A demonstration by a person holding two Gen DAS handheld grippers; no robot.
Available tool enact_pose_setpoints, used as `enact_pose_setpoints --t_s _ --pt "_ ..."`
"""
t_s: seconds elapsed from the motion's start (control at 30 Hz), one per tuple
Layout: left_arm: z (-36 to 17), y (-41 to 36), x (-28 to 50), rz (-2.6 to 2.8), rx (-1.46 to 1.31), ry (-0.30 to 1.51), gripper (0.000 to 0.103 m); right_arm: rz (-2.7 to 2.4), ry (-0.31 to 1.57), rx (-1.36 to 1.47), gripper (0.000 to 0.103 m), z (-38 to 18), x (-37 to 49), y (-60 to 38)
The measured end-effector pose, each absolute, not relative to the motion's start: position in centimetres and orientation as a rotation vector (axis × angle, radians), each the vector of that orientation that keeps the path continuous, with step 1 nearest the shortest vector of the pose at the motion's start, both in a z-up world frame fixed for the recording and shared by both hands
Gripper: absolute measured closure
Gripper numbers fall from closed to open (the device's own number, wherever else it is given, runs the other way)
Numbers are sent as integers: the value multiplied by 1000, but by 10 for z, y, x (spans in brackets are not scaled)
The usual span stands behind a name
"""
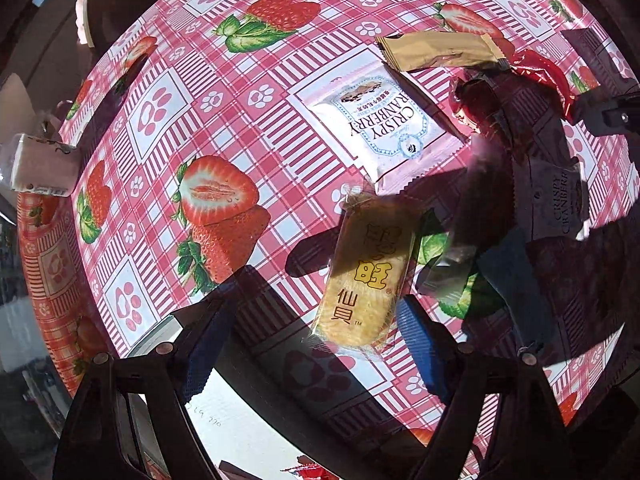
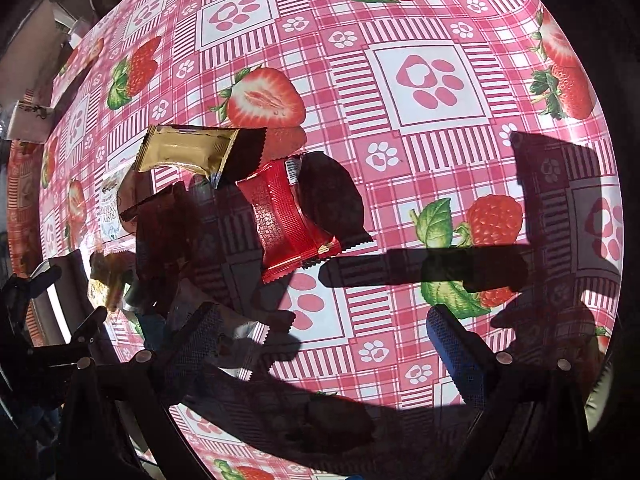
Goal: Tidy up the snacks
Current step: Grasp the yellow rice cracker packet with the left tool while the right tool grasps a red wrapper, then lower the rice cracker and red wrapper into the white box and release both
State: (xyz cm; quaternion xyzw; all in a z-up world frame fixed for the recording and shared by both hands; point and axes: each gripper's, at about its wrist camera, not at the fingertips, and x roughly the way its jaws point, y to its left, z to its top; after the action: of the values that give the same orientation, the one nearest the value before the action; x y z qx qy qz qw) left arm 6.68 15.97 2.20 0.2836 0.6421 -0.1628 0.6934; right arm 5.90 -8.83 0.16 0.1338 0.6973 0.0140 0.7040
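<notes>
My left gripper [image 1: 314, 342] is open over the strawberry-print tablecloth [image 1: 160, 168]. A yellow rice cracker packet [image 1: 368, 272] lies flat with its near end between the fingers, close to the right blue pad [image 1: 420, 344] and well clear of the left one. Beyond it lie a white Crispy Cranberry packet [image 1: 384, 128], a gold packet [image 1: 440, 50] and a red packet [image 1: 536, 68]. My right gripper [image 2: 326, 346] is open over bare cloth. The red packet [image 2: 292, 220] and gold packet [image 2: 188, 152] lie ahead of it. A silvery packet [image 2: 240, 340] lies in shadow by its left finger.
A second Crispy Cranberry packet [image 1: 560, 200] sits in shadow at the right. A white flat surface [image 1: 240, 412] lies under the left gripper's base. A small pale box [image 1: 40, 164] stands at the table's left edge. Open cloth [image 2: 432, 80] spreads ahead and right of the right gripper.
</notes>
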Motion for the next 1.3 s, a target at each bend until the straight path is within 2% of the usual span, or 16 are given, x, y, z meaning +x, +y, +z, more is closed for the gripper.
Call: enact_pose_setpoints --t_s 0.4,0.43,0.47,0.5,0.53,0.57,0.6,0.63,0.8,1.3 --pt "8 157 68 -338 536 1488 10 46 1568 160 2 -26 107 -69" --pt "9 158 67 -335 520 1497 12 47 1565 145 11 -26 107 -66" --pt "9 162 72 -337 493 1511 14 33 1562 116 15 -25 106 -64" --pt "11 163 71 -349 463 1522 23 35 1550 99 24 -21 107 -60" --pt "12 164 69 -371 427 1536 36 37 1540 89 40 -18 107 -59" --pt "14 169 70 -380 414 1533 44 42 1528 80 49 -13 108 -57" --pt "16 166 67 -389 415 1528 58 49 1522 75 69 -11 108 -53" --pt "18 164 64 -390 424 1523 63 57 1523 76 75 -9 108 -52" --pt "28 159 44 -349 351 1517 63 98 1514 168 75 -3 91 -58" --pt "110 192 -41 -356 227 1433 63 185 1539 343 75 19 -34 -55"
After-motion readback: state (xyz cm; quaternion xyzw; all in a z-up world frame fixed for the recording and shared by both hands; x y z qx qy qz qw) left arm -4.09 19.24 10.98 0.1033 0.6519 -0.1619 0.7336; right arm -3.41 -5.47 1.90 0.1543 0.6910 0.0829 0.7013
